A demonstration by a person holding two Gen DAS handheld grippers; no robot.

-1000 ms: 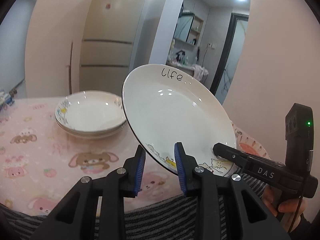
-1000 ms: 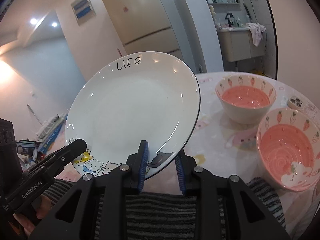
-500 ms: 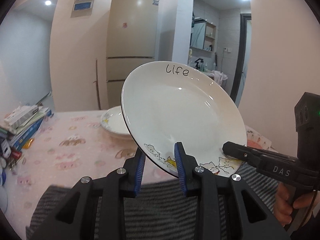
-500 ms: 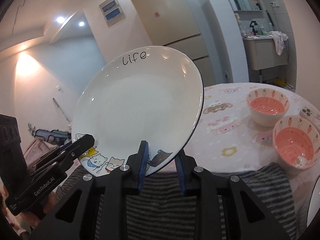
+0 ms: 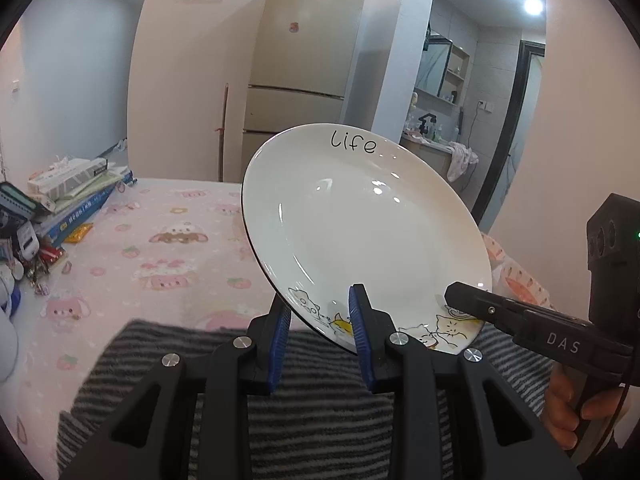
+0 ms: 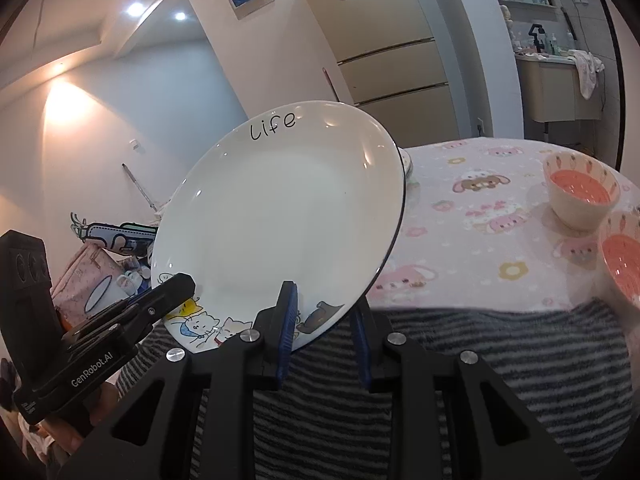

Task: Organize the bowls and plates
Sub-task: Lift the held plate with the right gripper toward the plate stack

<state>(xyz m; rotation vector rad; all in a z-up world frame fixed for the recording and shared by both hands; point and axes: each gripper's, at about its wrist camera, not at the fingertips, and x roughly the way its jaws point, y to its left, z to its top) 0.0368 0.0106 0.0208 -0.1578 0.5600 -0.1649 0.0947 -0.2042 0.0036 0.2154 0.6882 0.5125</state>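
White round ceramic plate (image 5: 360, 236) with "Life" lettered at its far rim and cartoon cats along its near edge is held tilted in the air, clamped by both grippers at once. Beyond and below it spreads the round table under a pink cartoon-print cloth (image 5: 160, 240), its near edge overlapped by grey-and-black striped fabric (image 6: 480, 360). The left gripper (image 5: 320, 332) grips the plate's near rim between its blue-padded fingers, one pad on the face and one behind. The right gripper (image 6: 324, 332) is likewise closed on the near rim, a little to the right of the left gripper's hold. Ahead and to the right of the right gripper, two pink-lined ceramic bowls with carrot patterns stand on the cloth: the farther bowl (image 6: 580, 192) and, nearer, the closer bowl (image 6: 624, 264), cut off by the frame edge. Far left of the left gripper lies a stack of books and boxes (image 5: 68, 196).
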